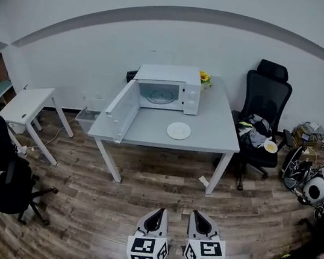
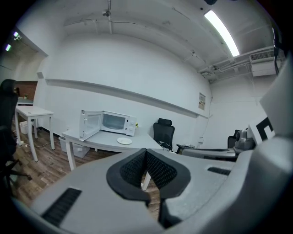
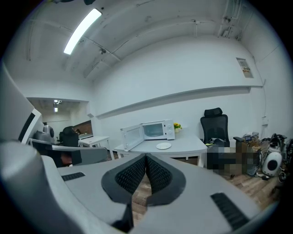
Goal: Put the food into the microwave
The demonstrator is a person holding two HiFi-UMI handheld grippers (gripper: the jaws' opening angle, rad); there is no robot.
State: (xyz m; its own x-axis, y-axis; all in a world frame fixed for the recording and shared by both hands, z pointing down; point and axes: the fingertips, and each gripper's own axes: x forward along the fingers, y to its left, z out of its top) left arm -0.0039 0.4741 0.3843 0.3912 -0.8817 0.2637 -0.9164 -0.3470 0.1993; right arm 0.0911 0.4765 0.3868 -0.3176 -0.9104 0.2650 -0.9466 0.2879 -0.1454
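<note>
No legible text - wall poster [image 3: 246,67] was too small to read, microwave [image 1: 167,93] panel markings too.

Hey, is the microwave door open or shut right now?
Open. The door of the microwave is swung wide out to the side over the table, and the cavity inside shows.

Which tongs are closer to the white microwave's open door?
Left. The left tongs hang well short of the white microwave's open door, slightly to its right; the right tongs sit beside them, farther right still. Both are shut and empty.
</note>
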